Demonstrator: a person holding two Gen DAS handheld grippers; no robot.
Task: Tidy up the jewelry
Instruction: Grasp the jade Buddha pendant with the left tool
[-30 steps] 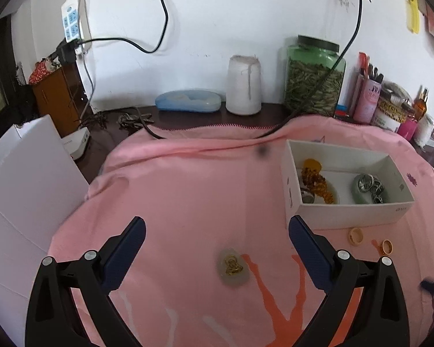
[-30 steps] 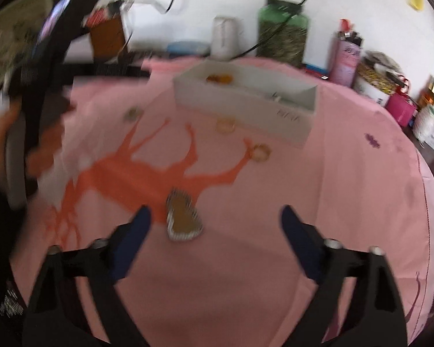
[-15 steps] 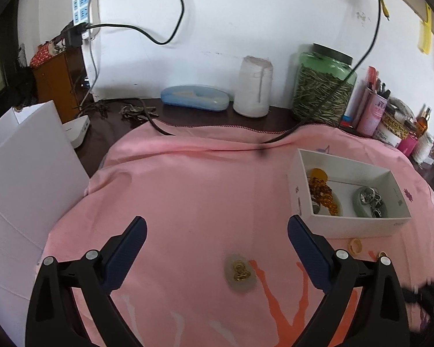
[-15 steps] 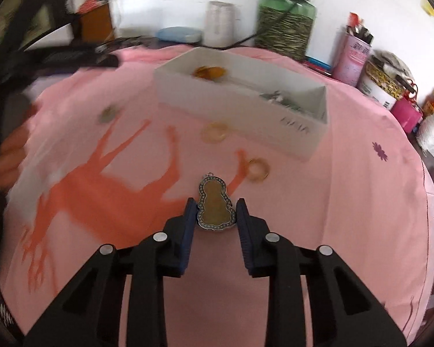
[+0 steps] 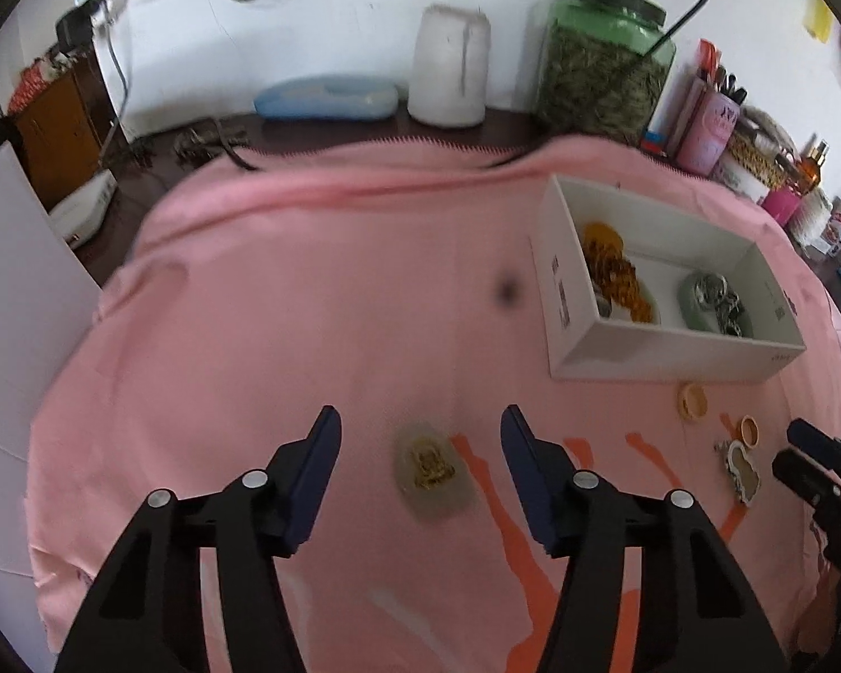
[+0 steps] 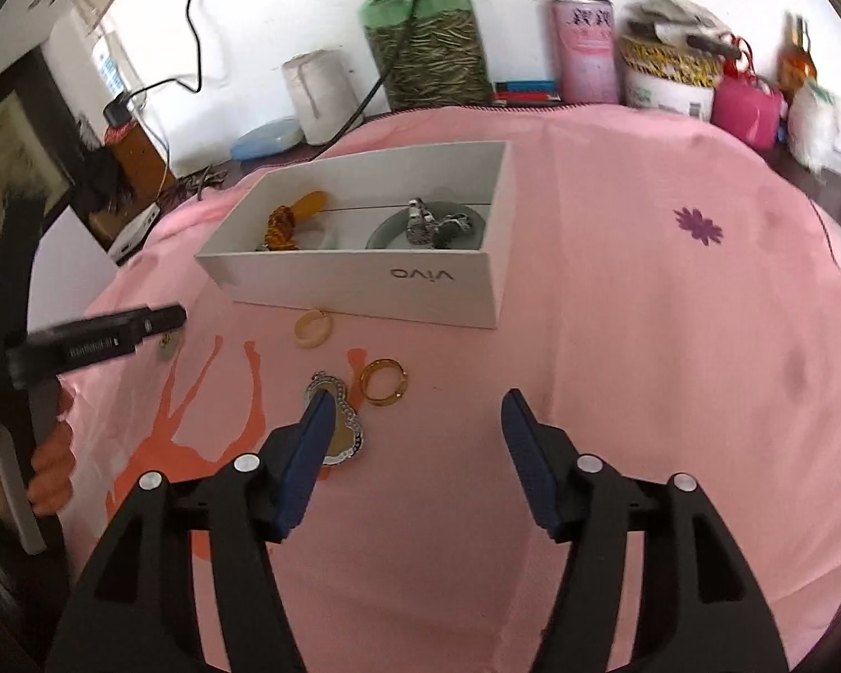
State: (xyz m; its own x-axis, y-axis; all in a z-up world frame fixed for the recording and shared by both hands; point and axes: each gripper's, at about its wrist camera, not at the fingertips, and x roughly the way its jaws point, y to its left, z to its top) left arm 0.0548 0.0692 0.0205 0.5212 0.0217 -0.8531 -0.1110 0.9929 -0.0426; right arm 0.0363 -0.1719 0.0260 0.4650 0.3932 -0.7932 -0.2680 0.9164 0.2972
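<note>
Jewelry is split: part in the white box [image 6: 364, 280], part loose on the pink cloth [image 5: 308, 280].

Far left of the cloth: pale oval pendant [image 5: 433, 470] with a gold figure on it, lying flat. Left gripper [image 5: 420, 437] sits over it, jaws either side and clear of it, nothing gripped. Jaws have just been closing in, pendant between them but pads not touching. In the right wrist view that gripper comes in from the left edge, a person's hand [image 6: 50, 460] wrapped round its handle.

Next over, in front of the box: pale yellow ring [image 6: 314, 328] just beside the box's near wall, then a gold ring [image 6: 383, 381] nearer the camera. Touching or almost touching the gold ring is the gourd-shaped pendant [image 6: 342, 432] with a silver beaded rim, flat on the cloth.

Right gripper [image 6: 412, 426]: jaws apart, empty, they have just been opening. Its left finger [image 6: 308, 448] overlaps the gourd pendant in the view; can't tell if it touches. Right finger is over bare cloth, well apart from any piece.

Box stands on the cloth behind the rings. Inside, left: amber bead strand [image 6: 283, 227]. Inside, right: grey-green dish [image 6: 387, 235] holding silver pieces [image 6: 434, 224].

Behind the cloth against the wall: white roll [image 6: 319, 95], green jar [image 6: 426, 33], pink pen cup [image 6: 586, 50].
</note>
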